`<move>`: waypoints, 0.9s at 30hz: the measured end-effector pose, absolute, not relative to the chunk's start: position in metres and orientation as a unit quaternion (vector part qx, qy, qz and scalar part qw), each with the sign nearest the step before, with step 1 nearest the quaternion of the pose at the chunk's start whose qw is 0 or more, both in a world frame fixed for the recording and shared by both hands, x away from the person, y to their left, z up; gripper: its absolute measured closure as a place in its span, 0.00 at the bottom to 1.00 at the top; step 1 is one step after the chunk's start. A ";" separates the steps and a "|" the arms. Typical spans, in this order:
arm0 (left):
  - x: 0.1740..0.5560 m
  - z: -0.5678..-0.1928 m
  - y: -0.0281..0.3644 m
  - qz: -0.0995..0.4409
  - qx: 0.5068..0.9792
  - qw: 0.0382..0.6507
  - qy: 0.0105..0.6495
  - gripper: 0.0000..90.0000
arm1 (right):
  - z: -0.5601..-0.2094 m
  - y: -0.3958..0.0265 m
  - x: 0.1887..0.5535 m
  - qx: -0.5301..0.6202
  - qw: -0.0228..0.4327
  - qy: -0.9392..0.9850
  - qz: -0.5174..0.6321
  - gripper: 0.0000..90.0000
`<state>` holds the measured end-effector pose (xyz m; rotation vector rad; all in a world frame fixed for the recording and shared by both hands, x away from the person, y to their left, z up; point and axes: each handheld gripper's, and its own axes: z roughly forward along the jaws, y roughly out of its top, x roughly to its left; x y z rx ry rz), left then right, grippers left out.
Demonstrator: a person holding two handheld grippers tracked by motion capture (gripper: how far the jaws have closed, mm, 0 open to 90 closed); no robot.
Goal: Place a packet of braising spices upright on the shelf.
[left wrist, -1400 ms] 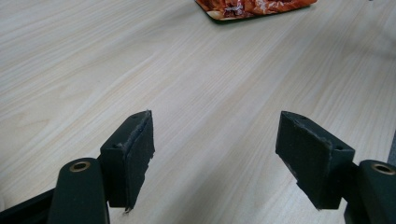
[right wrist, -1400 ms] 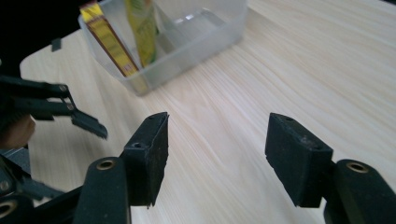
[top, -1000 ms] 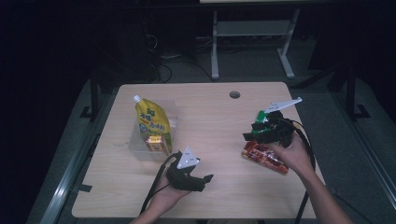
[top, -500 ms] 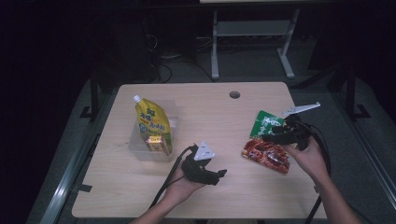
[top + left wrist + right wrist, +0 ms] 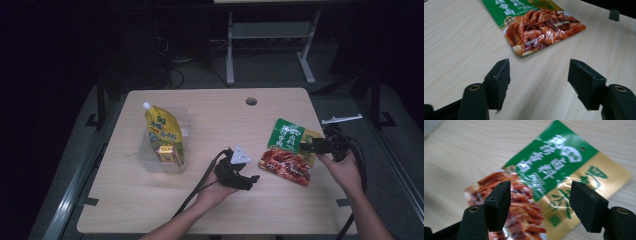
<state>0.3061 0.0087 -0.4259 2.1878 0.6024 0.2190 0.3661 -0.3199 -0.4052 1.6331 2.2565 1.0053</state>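
The snack packet [image 5: 286, 155] lies flat on the counter [image 5: 210, 210], right of centre. It's a glossy pouch w/ a green top panel (white lettering), a gold side strip and a red-brown photo of braised food on its lower half. It sits at a slant, sealed, unopened.

My left gripper [image 5: 539, 85] slides toward the food packet [image 5: 536, 25], its jaws closing partway with nothing between them; the packet lies just ahead. My right gripper [image 5: 540, 202] lowers, jaws widening slightly, hovering over the packet.
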 end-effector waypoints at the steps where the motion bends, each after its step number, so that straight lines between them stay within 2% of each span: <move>1: 0.309 -0.426 0.005 0.087 0.872 0.419 0.238 0.42 | -0.406 -0.323 0.368 0.555 0.092 0.755 0.336 0.36; 12: 0.330 -0.437 -0.034 0.082 0.876 0.413 0.237 0.52 | -0.418 -0.350 0.387 0.607 0.086 0.722 0.321 0.36; 16: 0.336 -0.440 -0.043 0.081 0.882 0.402 0.234 0.64 | -0.428 -0.354 0.393 0.619 0.082 0.716 0.314 0.37; 19: 0.340 -0.444 -0.048 0.080 0.882 0.398 0.239 0.68 | -0.435 -0.355 0.397 0.627 0.078 0.710 0.311 0.37; 27: 0.349 -0.455 -0.054 0.081 0.886 0.381 0.251 0.70 | -0.443 -0.357 0.403 0.640 0.066 0.701 0.307 0.38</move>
